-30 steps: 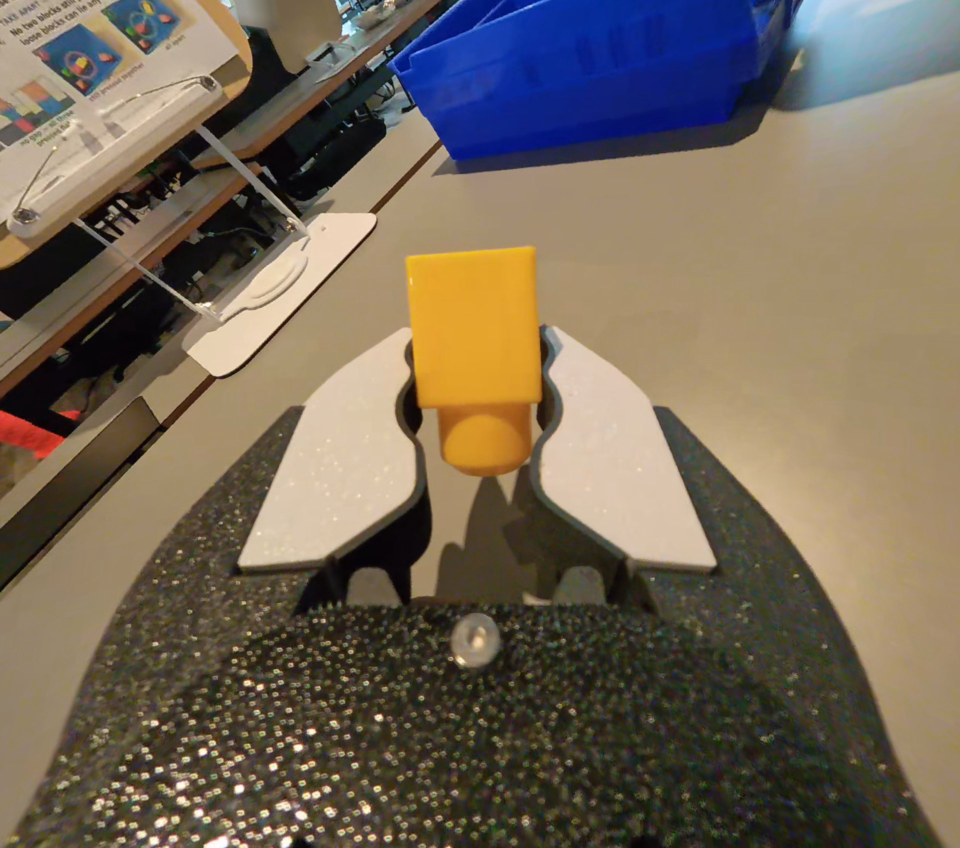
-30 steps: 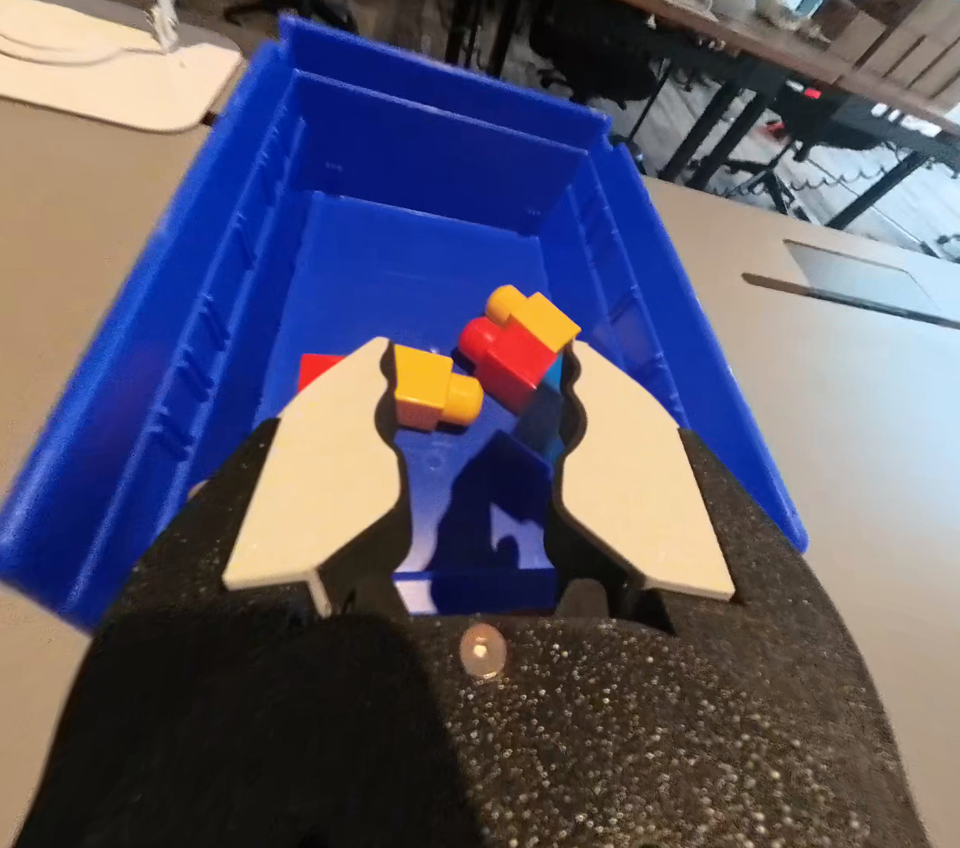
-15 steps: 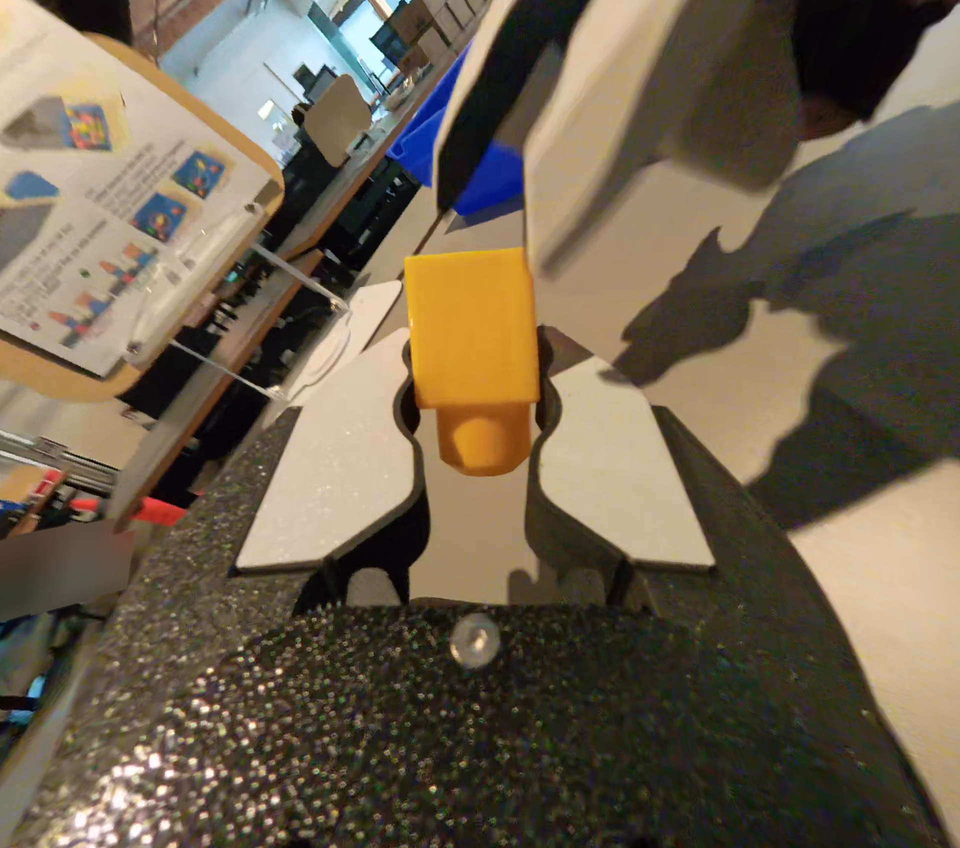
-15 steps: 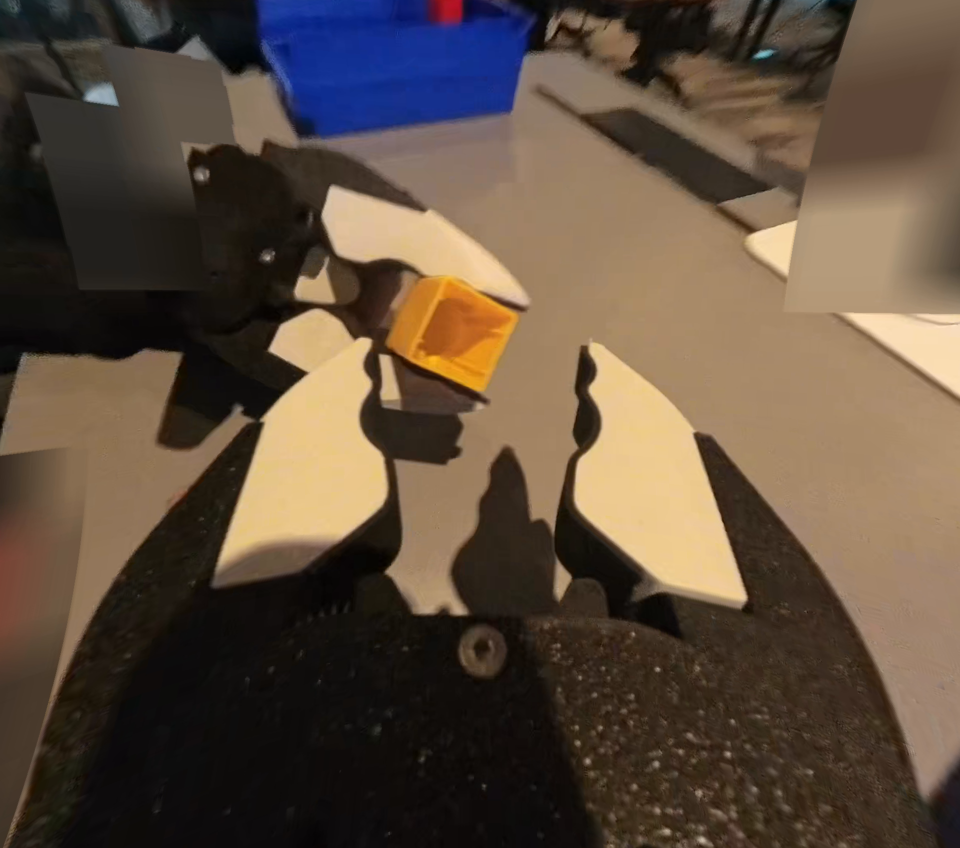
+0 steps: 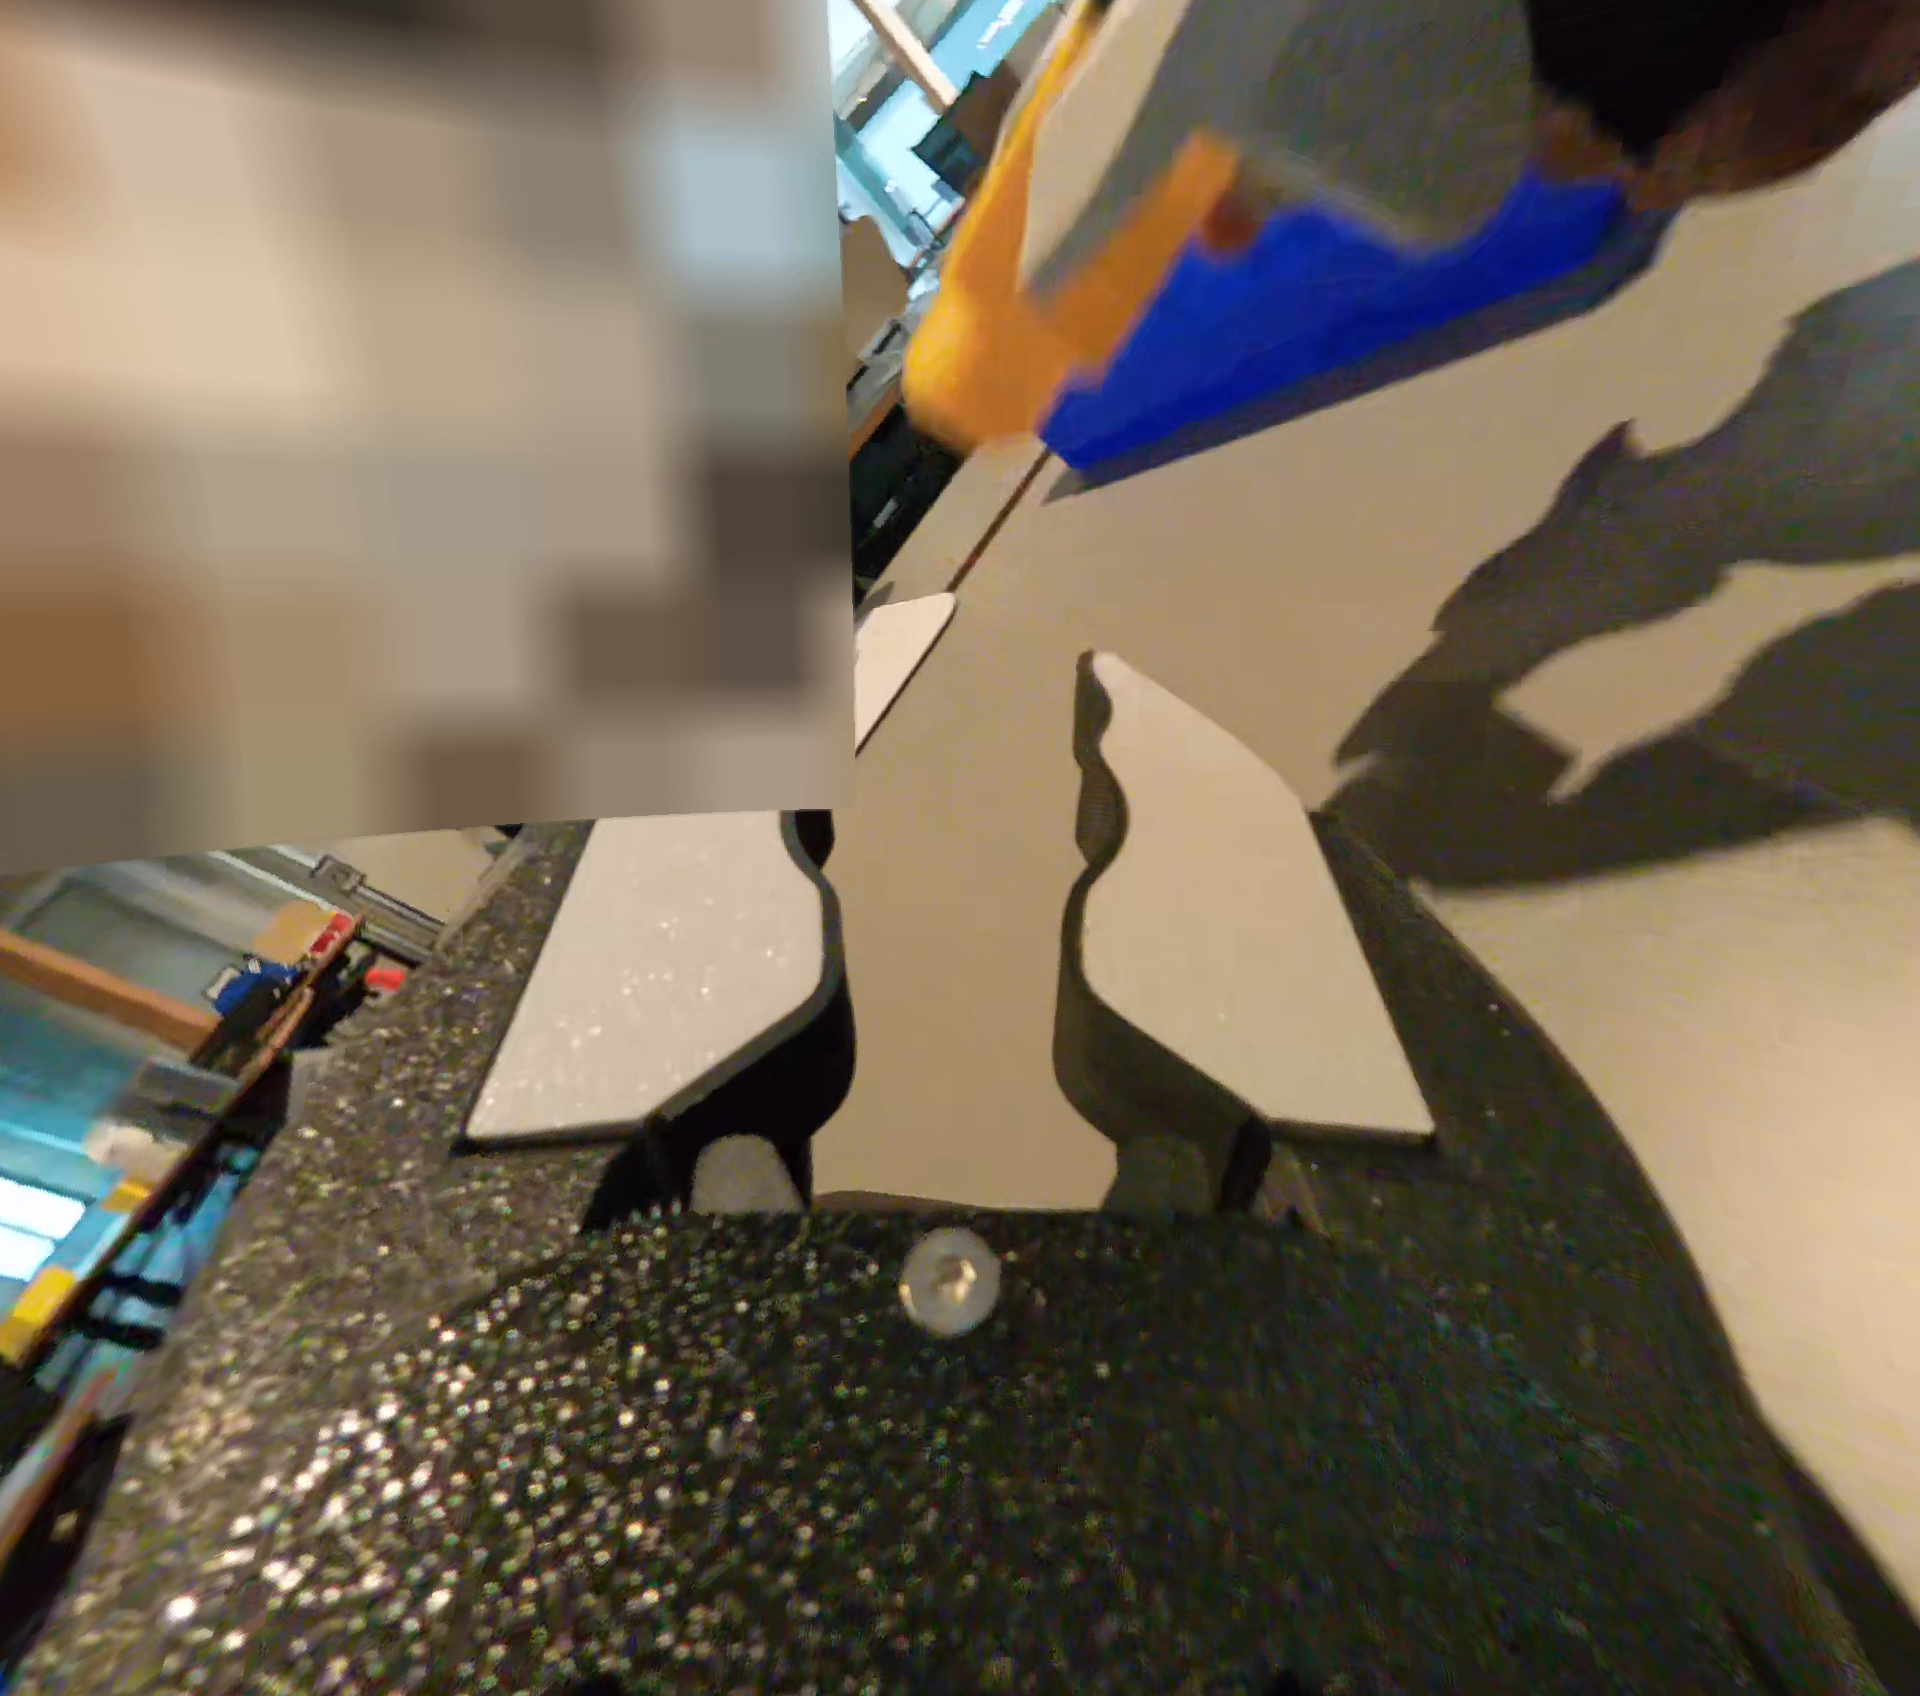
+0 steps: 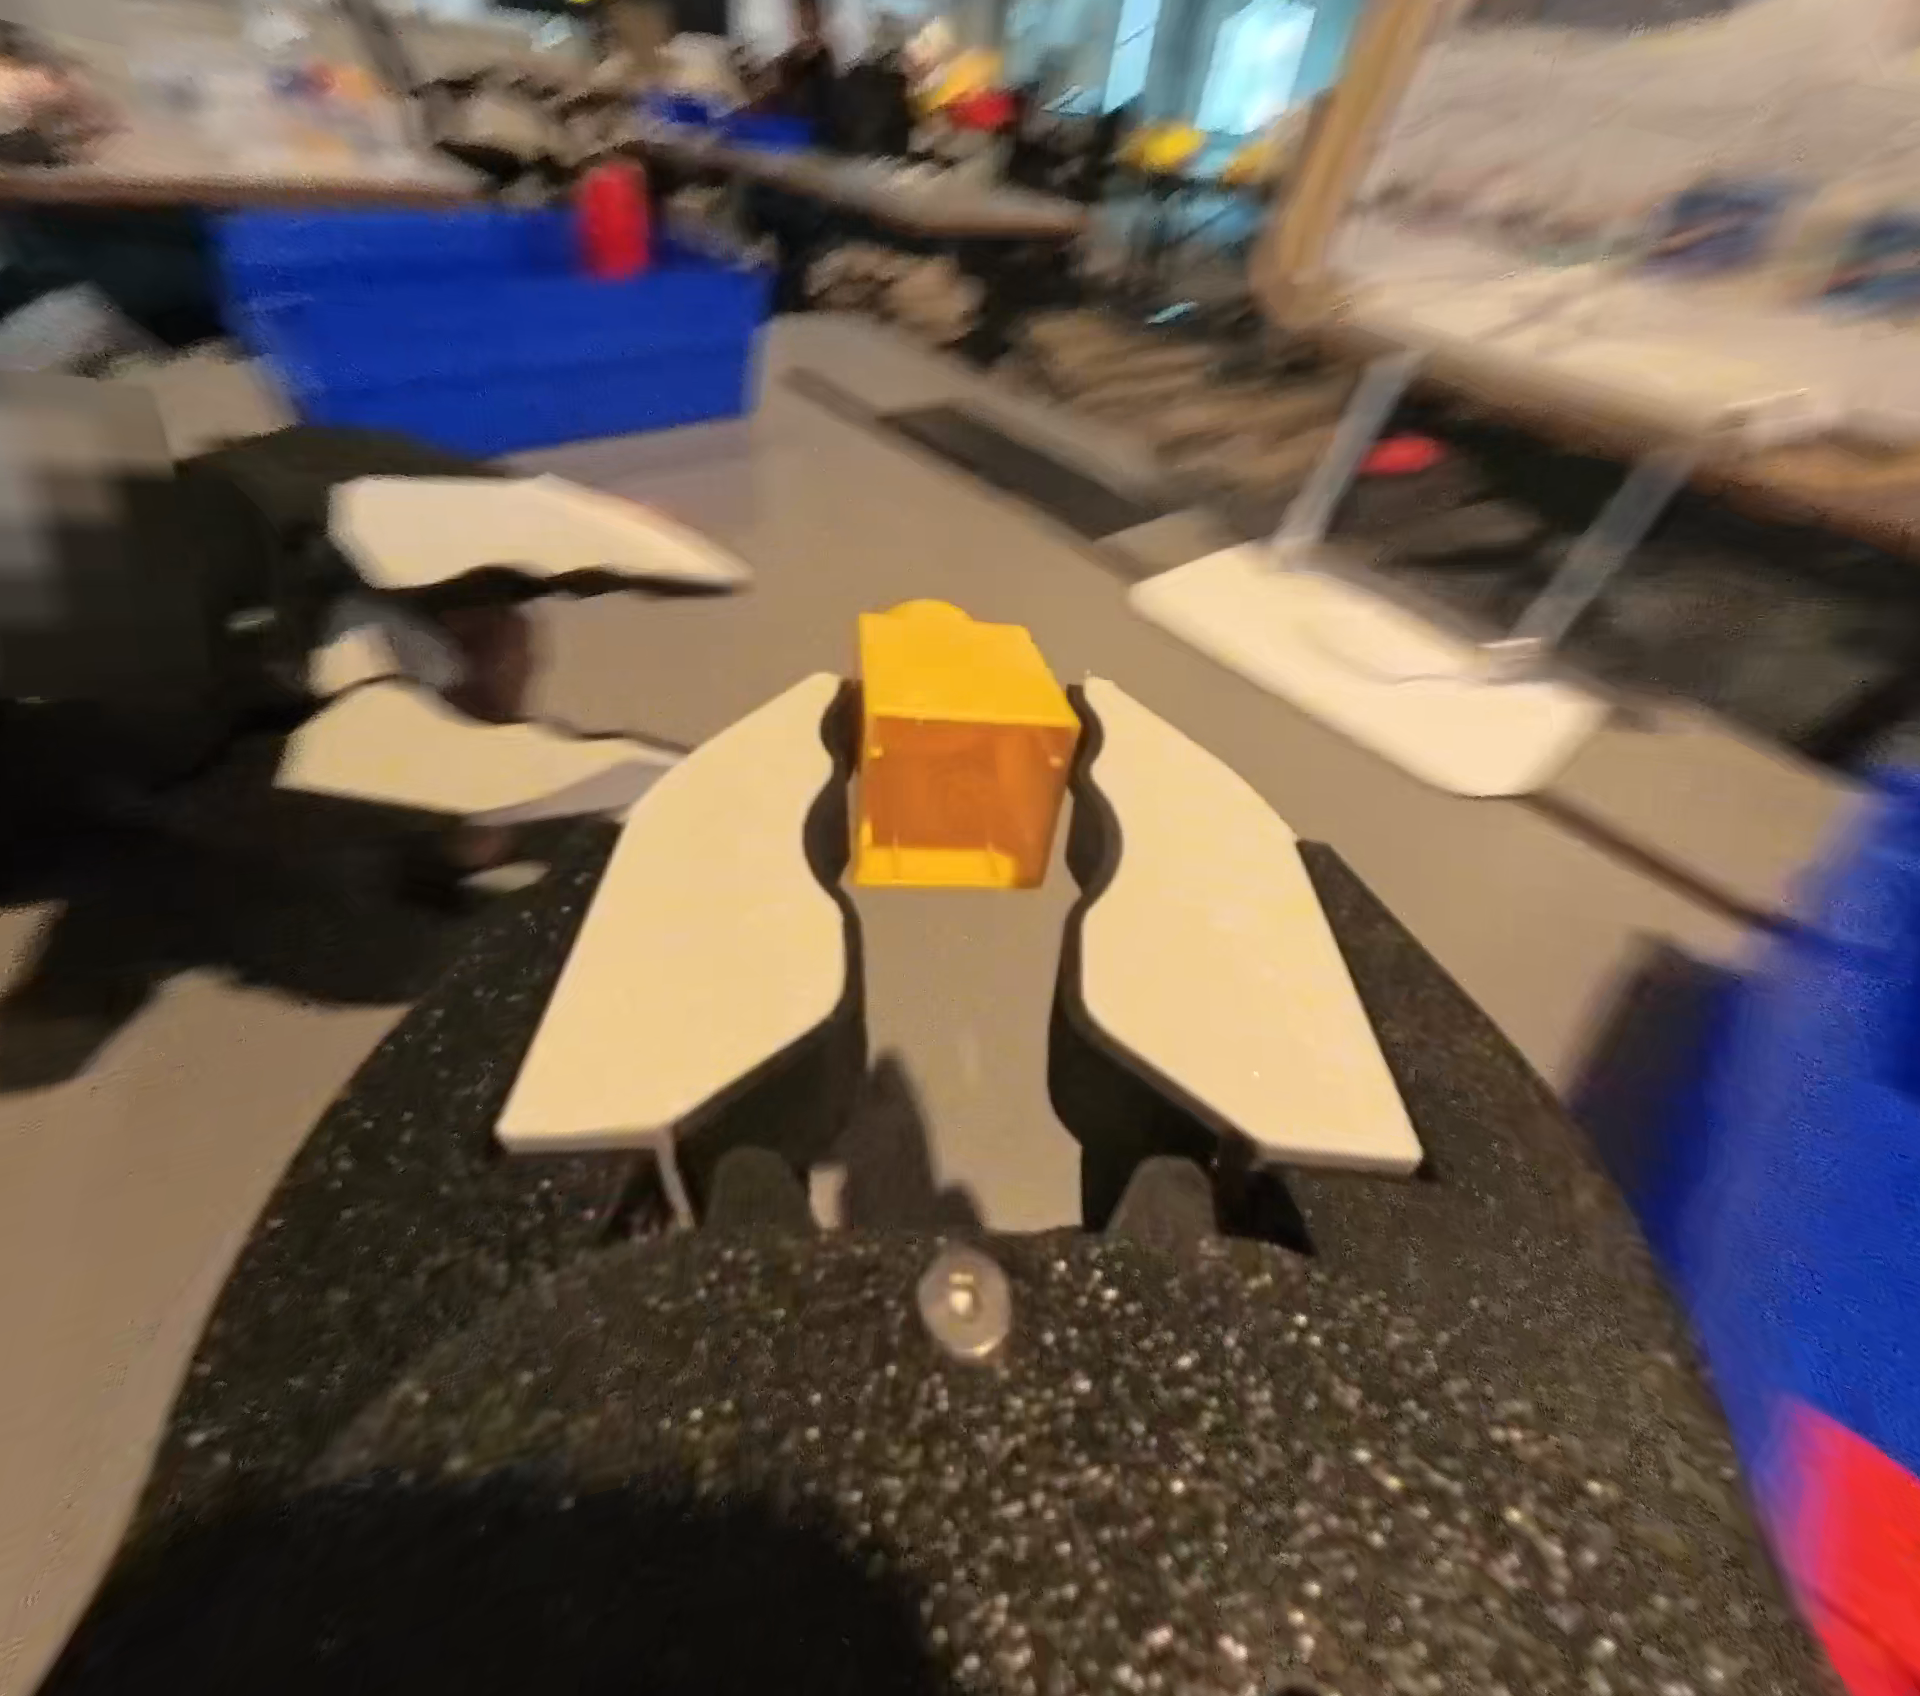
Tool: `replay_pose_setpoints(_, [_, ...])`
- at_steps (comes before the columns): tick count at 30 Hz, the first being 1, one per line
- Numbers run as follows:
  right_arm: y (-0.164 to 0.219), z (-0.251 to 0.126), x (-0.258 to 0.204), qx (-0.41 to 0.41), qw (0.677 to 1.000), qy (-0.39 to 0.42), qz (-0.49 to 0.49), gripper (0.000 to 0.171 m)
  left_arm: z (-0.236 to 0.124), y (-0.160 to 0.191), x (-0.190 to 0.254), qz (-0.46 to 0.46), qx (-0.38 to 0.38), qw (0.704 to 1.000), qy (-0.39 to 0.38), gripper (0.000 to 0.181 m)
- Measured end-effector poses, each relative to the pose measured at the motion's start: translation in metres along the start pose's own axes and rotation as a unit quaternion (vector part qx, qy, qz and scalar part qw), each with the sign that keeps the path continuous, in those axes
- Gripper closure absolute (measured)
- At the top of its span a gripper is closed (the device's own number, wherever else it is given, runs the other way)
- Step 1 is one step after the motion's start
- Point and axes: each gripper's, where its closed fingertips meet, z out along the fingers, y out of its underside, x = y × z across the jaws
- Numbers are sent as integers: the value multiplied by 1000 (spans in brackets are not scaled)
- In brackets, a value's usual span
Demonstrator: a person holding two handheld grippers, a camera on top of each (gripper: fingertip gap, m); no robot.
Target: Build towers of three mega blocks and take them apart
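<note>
Tongs on the right (image 6: 961, 773) clamp a yellow block (image 6: 961, 763); left tongs (image 5: 951, 825) gape empty above the desk (image 5: 1662, 1075), apparently.

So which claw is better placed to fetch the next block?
Left, probably. The left claw is open with nothing in it, while the right claw is shut on the yellow plastic mega block, hollow underside toward its camera.

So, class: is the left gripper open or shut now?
Open. The left gripper has table showing between its fingers; the yellow block sits in the right gripper.
</note>
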Motion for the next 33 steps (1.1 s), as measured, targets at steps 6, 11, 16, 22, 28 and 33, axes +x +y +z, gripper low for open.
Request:
replay_pose_setpoints(6, [11, -106, 168, -36, 935, 350, -46, 132, 0, 17, -9, -12, -26, 1000, -2, 140])
replay_pose_setpoints(11, [87, -130, 226, -183, 907, 379, 0, 129, 3, 13, 1, 1, -26, 1000, 12, 142])
replay_pose_setpoints(16, [92, -127, 228, -194, 906, 375, -12, 111, 2, 13, 2, 9, -28, 999, 15, 142])
replay_pose_setpoints(22, [21, -152, 220, 30, 924, 379, 37, 117, -2, 26, -23, -9, -52, 998, -19, 142])
replay_pose_setpoints(28, [-45, -112, 100, 182, 976, 99, -63, 134, -23, 59, -89, -68, -95, 988, -99, 138])
replay_pose_setpoints(33, [-29, -57, -19, 143, 977, -128, -89, 134, -76, 77, -163, -149, -102, 963, -199, 134])
